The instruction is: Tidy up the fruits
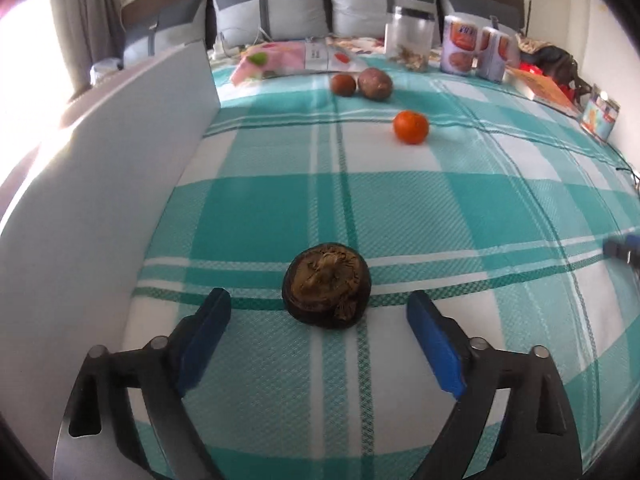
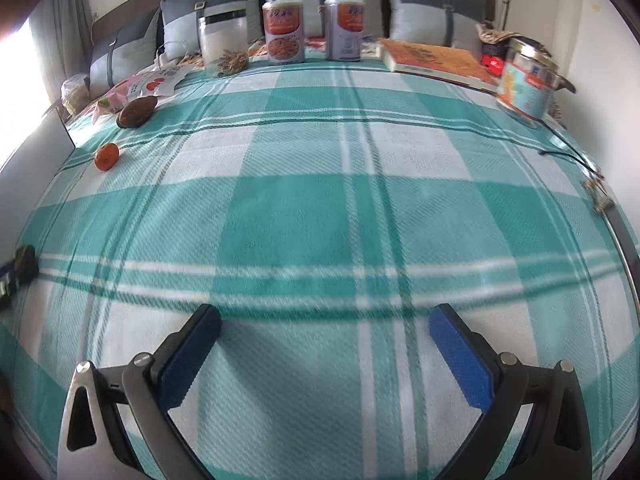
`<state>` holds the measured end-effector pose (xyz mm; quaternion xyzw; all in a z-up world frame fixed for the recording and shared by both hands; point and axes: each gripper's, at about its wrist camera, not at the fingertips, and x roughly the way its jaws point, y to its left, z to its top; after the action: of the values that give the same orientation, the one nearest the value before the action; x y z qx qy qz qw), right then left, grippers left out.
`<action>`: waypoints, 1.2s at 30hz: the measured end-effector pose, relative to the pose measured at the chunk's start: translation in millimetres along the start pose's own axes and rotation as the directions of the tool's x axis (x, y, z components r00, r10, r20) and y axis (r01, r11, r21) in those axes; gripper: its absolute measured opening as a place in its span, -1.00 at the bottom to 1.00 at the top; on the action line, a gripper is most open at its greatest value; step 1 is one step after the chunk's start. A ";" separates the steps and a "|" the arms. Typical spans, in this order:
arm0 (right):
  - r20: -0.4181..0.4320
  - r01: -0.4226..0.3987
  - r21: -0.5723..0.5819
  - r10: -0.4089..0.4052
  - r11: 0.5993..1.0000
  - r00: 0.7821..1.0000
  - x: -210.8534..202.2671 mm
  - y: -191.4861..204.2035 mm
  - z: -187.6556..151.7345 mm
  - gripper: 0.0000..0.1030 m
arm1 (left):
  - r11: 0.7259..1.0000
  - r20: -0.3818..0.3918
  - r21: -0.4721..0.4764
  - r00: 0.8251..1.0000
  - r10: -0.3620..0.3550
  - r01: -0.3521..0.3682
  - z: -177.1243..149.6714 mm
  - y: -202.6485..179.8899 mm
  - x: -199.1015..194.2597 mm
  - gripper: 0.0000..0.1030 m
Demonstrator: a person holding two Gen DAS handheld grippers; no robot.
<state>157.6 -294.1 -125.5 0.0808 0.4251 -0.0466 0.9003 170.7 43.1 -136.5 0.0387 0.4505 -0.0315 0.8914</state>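
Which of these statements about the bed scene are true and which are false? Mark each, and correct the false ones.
1. The left gripper is open, with the dark brown fruit just ahead of its fingertips. True.
2. The orange fruit touches the two brown fruits. False: it lies apart from them.
3. The right gripper holds a can. False: it is open and empty.
4. Two labelled cans stand upright near the pillows. True.
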 end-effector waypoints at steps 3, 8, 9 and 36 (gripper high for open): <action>-0.039 -0.175 0.044 0.176 0.984 0.984 2.9 13.3 49.6 0.95 | 0.999 -0.027 -0.033 0.999 -0.031 0.031 0.3 6.3 6.2 0.88; -0.092 -0.359 0.076 0.365 0.930 0.926 31.6 74.0 157.1 0.67 | 0.998 -0.032 -0.050 0.999 -0.029 0.028 0.4 7.0 9.3 0.90; -0.107 -0.393 0.077 0.399 0.916 0.910 43.6 93.6 179.9 0.54 | 0.998 -0.032 -0.053 0.999 -0.031 0.030 0.9 6.9 10.1 0.90; -0.287 -0.394 -0.102 0.352 0.913 0.891 18.9 76.7 93.1 -0.22 | 0.998 -0.034 -0.056 0.999 -0.042 0.040 2.1 7.0 11.6 0.90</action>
<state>251.9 -236.3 -73.7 0.0951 0.5191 0.1725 0.8317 179.9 49.6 -144.3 0.0054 0.4674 -0.0365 0.8833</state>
